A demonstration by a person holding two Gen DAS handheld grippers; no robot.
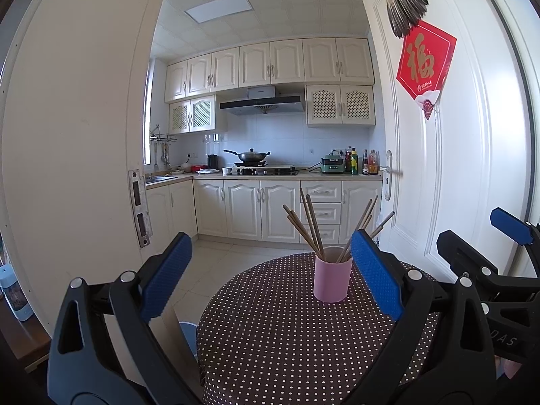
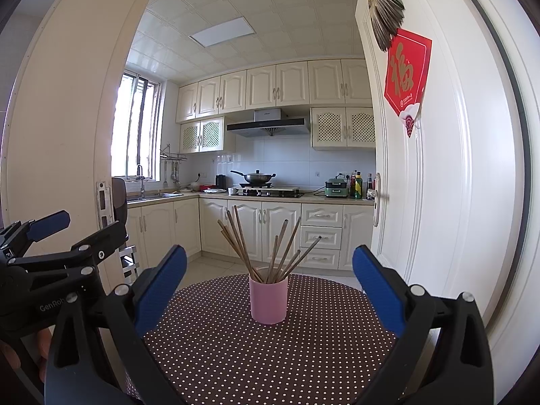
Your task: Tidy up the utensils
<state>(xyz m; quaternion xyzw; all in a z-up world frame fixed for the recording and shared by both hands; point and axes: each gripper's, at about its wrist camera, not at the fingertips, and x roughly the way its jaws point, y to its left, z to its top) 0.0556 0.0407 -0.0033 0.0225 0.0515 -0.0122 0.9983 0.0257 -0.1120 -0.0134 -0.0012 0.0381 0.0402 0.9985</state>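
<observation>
While both grippers, left gripper (image 1: pixel 271 278) and right gripper (image 2: pixel 270 290), gape empty, chopsticks (image 2: pixel 266 249) stand in the pink cup (image 2: pixel 268 300) on the dotted table (image 2: pixel 270 354); the left reads, perhaps, "GenRob"; a red 福 sign (image 1: pixel 426 64) hangs nearby.

Red door sign (image 1: pixel 426 62): "福". Left gripper (image 2: pixel 44 233) body: "GenRob…", rest cut off.

A wok (image 1: pixel 251 156) sits on the stove (image 1: pixel 262 170) at 12 o'clock; a red sign (image 1: pixel 426 67) hangs on the door (image 1: pixel 455 168) at 2 o'clock.
</observation>
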